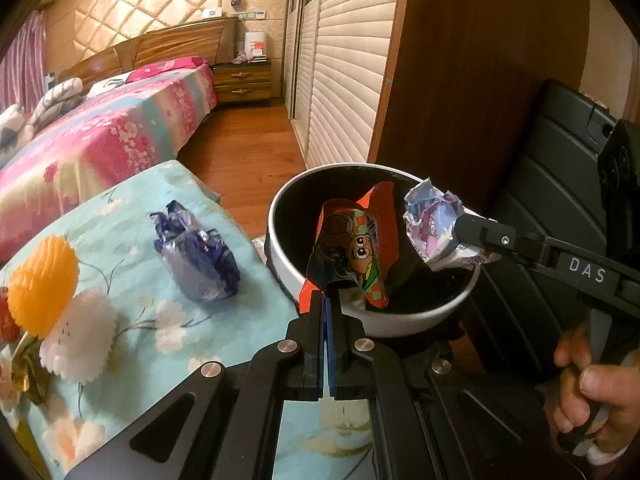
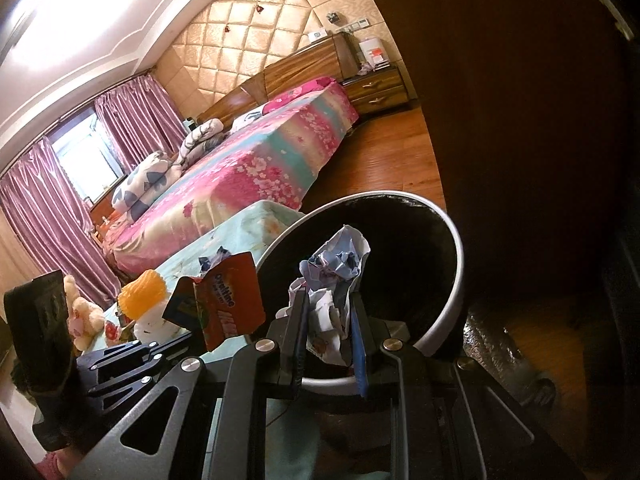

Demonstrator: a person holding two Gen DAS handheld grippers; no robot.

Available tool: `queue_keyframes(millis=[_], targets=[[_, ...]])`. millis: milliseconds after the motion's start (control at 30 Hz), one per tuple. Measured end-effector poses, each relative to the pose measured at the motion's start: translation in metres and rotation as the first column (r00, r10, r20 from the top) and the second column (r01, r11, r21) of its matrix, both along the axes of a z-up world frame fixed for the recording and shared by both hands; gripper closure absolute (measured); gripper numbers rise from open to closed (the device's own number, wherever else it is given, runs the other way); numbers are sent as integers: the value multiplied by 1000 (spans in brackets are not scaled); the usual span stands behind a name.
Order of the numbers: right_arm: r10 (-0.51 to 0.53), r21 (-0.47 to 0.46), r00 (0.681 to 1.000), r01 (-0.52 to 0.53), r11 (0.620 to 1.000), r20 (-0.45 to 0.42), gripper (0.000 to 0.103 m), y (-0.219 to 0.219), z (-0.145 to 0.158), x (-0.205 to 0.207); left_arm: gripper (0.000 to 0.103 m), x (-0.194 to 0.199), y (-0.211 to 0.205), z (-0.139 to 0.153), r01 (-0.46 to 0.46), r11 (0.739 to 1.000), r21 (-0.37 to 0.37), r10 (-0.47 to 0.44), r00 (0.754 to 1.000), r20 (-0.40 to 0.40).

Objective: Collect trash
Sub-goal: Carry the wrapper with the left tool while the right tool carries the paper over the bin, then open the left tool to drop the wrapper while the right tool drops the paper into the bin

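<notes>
Left wrist view: left gripper (image 1: 326, 300) pressed together on the lower edge of an orange snack wrapper (image 1: 354, 252), wrapper standing up past the fingertips and hanging over the mouth of a white-rimmed bin (image 1: 280, 200). Just right of that wrapper, right gripper (image 1: 460, 228) reaching in from the right edge, clamped on a crumpled paper ball (image 1: 432, 224) above the bin's right rim. Behind that gripper's handle, a hand (image 1: 596, 392) wrapped around the grip. Left of the left gripper, on a floral-covered surface (image 1: 120, 220), a crinkled blue plastic wrapper (image 1: 200, 256) lying loose, well apart from both pairs of fingers. Farther left, an orange ribbed ball (image 1: 42, 284) touching a white ribbed one (image 1: 78, 336).

Right wrist view: right gripper (image 2: 330, 304) pinching the crumpled paper ball (image 2: 336, 280) between its two fingers, paper bulging above and below the pads, held over the near rim of the bin (image 2: 448, 240) with the dark bin interior straight ahead. Left of the fingers, the orange snack wrapper (image 2: 224, 296) tilted, gripped from below by the left gripper (image 2: 188, 338). Beyond that, the orange ribbed ball (image 2: 144, 292) on the floral-covered surface (image 2: 256, 220), with a bed (image 2: 256, 168) and pink curtains (image 2: 52, 208) farther off.
</notes>
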State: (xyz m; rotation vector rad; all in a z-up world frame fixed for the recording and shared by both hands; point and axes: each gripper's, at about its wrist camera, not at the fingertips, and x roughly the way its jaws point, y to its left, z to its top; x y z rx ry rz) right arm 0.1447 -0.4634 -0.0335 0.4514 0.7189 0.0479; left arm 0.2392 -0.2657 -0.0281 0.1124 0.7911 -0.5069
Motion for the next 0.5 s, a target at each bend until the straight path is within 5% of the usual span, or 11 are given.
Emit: queue_keyframes(millis=[500], targets=[[-13,8,1000,13,1000,-16,84,-16,-4,17,103,15,-17,-8,17,999,33,-17,1000,-1]])
